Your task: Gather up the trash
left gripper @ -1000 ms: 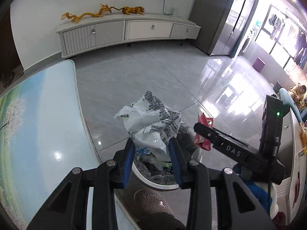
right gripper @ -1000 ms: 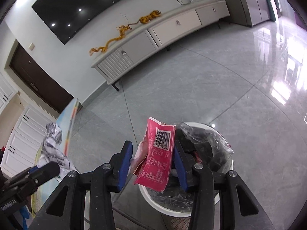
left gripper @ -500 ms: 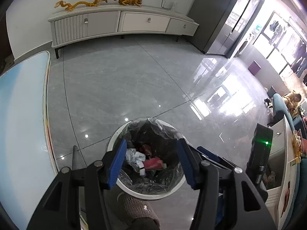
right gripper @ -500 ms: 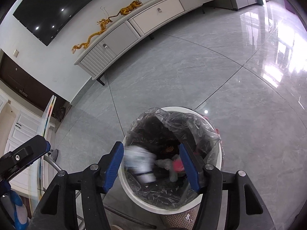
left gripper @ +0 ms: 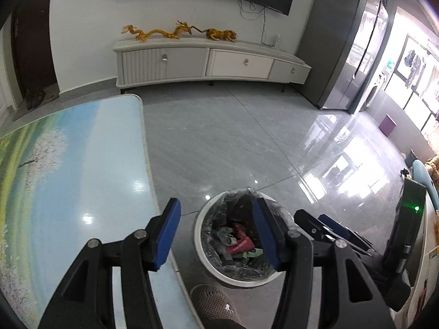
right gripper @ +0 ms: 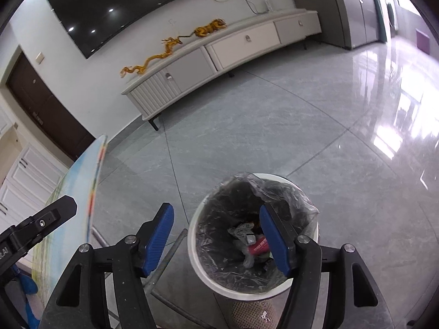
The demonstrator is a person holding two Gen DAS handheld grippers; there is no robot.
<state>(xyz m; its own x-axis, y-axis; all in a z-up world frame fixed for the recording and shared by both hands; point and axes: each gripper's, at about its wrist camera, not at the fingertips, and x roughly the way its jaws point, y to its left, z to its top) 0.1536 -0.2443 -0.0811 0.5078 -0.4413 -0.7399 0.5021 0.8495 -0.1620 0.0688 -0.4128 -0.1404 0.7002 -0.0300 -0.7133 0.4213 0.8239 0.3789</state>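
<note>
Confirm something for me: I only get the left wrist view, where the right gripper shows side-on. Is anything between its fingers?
Observer: No. The right gripper has nothing between its fingers; its jaws are opening, pointed down at the bin.
Operator: Any trash on the floor right of the bin?
Observer: None that I can see; the floor there looks bare.
Operator: Anything close on the bin's left?
Observer: A metal table leg slants down right beside it.

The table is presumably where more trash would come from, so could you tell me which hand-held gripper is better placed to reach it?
Probably left: the left hand-held gripper hangs empty beside the table.
</note>
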